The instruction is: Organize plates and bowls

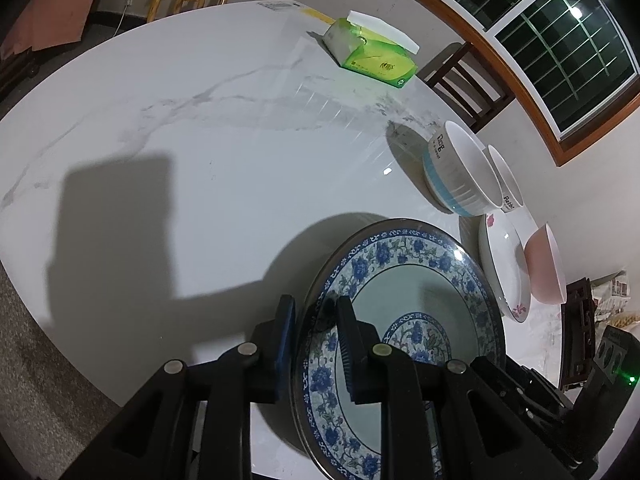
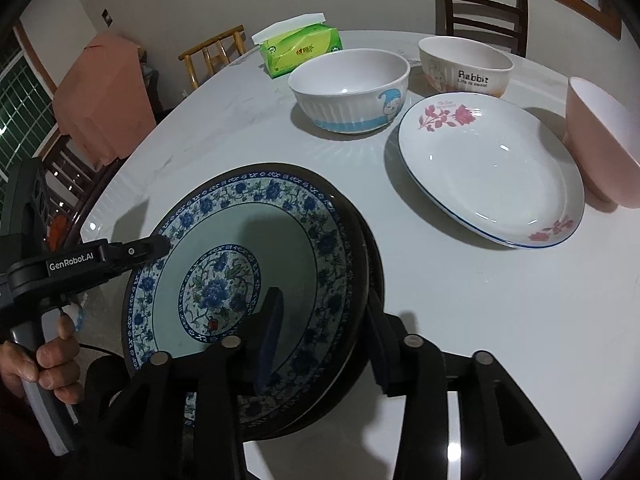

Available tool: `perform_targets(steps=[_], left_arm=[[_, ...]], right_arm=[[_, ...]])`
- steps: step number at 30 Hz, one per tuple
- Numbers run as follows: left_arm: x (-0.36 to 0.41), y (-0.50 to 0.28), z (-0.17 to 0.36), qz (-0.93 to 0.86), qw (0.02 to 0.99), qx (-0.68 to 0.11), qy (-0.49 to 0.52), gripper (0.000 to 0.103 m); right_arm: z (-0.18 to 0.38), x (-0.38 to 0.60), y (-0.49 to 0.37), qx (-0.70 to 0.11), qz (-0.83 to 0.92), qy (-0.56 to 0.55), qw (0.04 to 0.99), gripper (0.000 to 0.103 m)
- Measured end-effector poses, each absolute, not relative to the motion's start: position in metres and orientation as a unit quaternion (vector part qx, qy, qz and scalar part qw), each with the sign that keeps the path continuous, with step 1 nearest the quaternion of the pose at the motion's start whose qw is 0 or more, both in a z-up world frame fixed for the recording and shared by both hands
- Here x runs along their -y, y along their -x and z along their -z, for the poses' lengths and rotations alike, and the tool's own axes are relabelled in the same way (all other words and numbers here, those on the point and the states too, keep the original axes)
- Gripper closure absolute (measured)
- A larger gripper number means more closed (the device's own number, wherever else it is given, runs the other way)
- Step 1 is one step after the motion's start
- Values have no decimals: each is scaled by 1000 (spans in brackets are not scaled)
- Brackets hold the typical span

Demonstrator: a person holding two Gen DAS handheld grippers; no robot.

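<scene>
A blue-and-white floral plate [image 1: 416, 304] [image 2: 240, 240] is held tilted above the white marble table [image 1: 208, 168]. My left gripper [image 1: 314, 320] is shut on its left rim; it also shows in the right wrist view [image 2: 154, 246]. My right gripper [image 2: 320, 320] is shut on the plate's near rim, one finger inside, one behind. Beyond stand a white bowl with a blue band [image 2: 348, 88] [image 1: 460, 172], a "Rabbit" bowl [image 2: 466, 66] [image 1: 506, 178], a white plate with pink flowers [image 2: 488, 168] [image 1: 504, 268] and a pink bowl [image 2: 604, 140] [image 1: 546, 268].
A green tissue box [image 1: 370, 50] [image 2: 298, 50] sits at the table's far side. Wooden chairs [image 1: 466, 84] [image 2: 484, 4] stand around the table. A window [image 1: 560, 32] is behind it.
</scene>
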State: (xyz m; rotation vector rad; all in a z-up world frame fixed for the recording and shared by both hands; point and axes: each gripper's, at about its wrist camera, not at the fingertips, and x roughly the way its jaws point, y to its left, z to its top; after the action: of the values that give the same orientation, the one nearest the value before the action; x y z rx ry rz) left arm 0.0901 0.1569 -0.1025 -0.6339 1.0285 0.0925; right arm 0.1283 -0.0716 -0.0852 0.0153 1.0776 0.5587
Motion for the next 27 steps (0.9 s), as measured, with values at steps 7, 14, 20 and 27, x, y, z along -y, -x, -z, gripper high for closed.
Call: perform_targets(steps=[7,14,20,27], left_arm=[[-155,-91,101,-49,823,-485,291,81],[-151,-91,100,-55,828,-483,279,81],[-150,-88,93,-63,839,-472,265,79],[-150,-88,89,-70,840,-466,268,79]], right_arm=[[85,66,-128,-521,-258,-4,814,52],[84,62,-132,-536,-254,-10,805,47],[84,65,-132,-541,-254,-21,802,47],[84,72,-133,-546,-261,-43,795,45]])
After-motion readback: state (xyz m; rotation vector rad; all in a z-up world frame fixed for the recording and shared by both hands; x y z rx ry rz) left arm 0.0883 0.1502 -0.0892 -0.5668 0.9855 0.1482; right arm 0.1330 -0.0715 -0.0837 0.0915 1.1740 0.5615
